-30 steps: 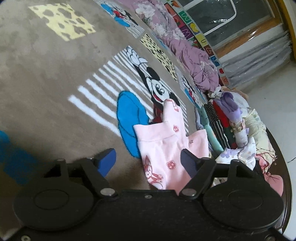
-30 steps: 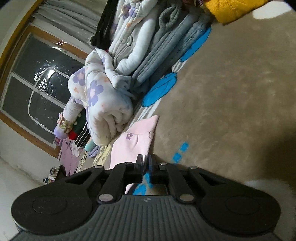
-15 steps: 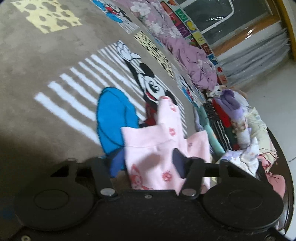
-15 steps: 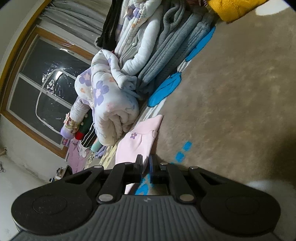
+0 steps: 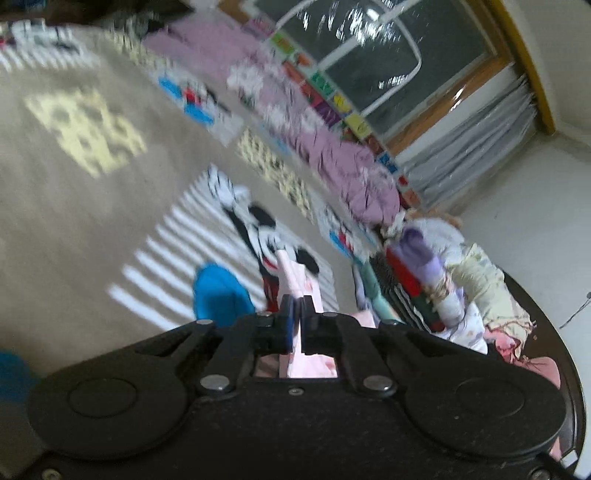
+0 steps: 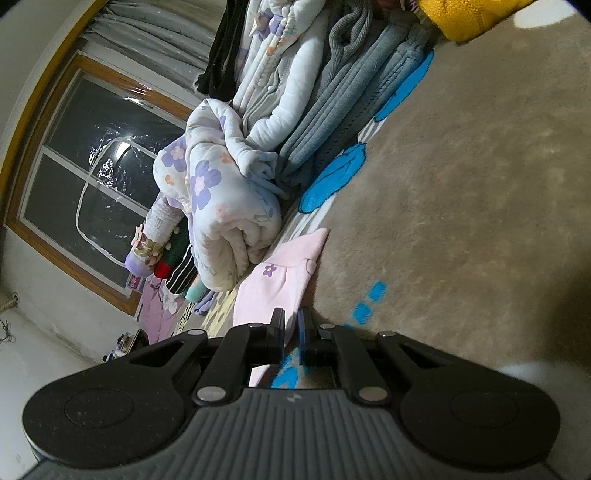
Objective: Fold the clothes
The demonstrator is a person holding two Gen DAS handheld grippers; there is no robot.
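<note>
A small pink garment with flower prints lies on a brown cartoon-print rug. My left gripper is shut on the pink garment and lifts its edge off the rug; the view is blurred by motion. In the right wrist view the same pink garment lies flat beside a clothes pile. My right gripper is shut on its near edge, low over the rug.
A row of folded and rolled clothes runs along the rug's edge, with a white floral bundle and grey ribbed knits. A purple cloth heap lies by the window. A yellow garment sits at the far corner.
My left gripper went from wide open above the pink garment to shut on its edge, and has lifted and swung. The right gripper stays shut and has barely moved.
</note>
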